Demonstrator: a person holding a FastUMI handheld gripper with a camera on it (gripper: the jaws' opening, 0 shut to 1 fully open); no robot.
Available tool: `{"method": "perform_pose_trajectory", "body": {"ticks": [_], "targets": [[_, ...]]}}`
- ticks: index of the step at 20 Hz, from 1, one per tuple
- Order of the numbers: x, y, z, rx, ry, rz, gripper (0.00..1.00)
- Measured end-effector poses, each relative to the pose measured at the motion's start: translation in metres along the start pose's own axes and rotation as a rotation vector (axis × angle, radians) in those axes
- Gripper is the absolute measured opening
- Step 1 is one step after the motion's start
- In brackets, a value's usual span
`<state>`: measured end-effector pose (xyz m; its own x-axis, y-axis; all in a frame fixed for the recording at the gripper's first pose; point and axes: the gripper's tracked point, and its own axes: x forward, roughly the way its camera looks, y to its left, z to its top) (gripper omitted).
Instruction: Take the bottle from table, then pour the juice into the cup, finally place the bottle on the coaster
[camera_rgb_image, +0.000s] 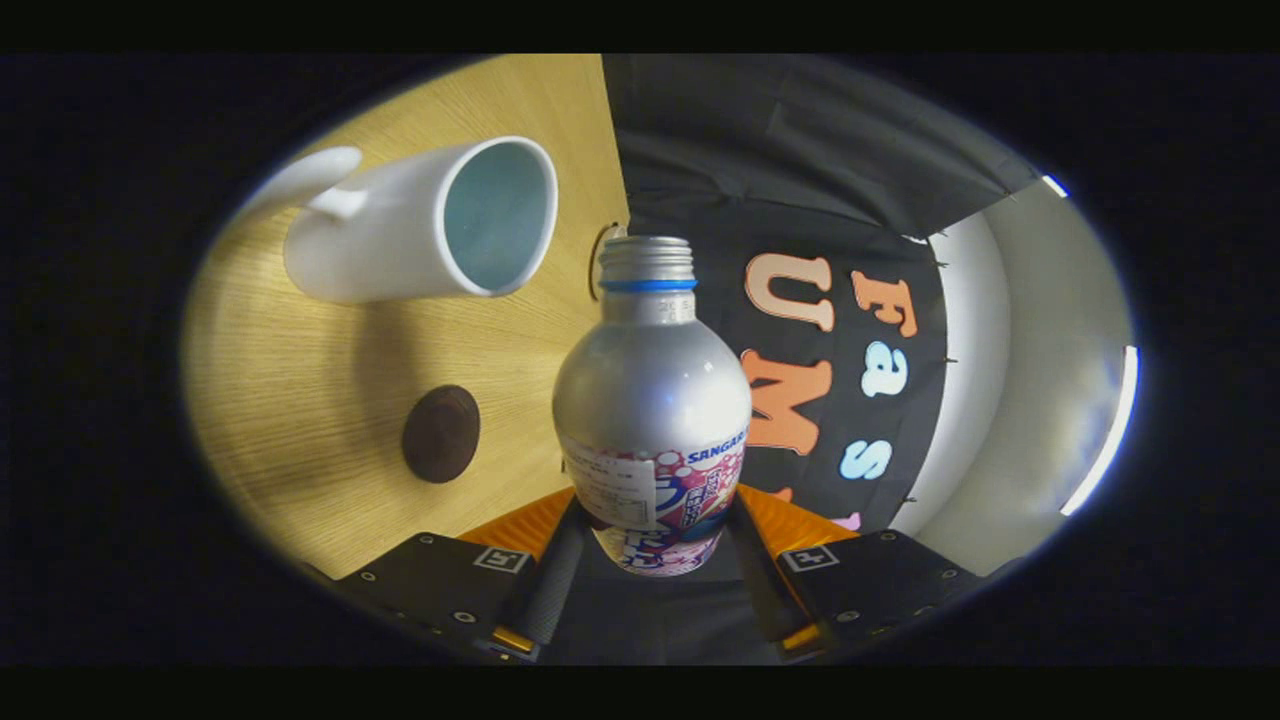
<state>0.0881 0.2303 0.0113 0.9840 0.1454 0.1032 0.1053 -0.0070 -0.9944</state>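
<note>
Your gripper (655, 540) is rolled sideways. Both fingers (555, 580) are closed, one clamped against each side of the held load.

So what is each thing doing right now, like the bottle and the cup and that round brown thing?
bottle: held between the fingers, off the table, cap off.
fingers: pressing on the bottle's lower body from both sides.
cup: on the table, no juice seen inside.
coaster: flat on the table, nothing on it.
</note>
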Motion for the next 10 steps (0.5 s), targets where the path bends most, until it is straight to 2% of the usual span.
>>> {"method": "perform_pose_trajectory", "body": {"ticks": [10], "targets": [[0.0, -0.01, -0.003, -0.105, -0.016, -0.003, 0.76]]}}
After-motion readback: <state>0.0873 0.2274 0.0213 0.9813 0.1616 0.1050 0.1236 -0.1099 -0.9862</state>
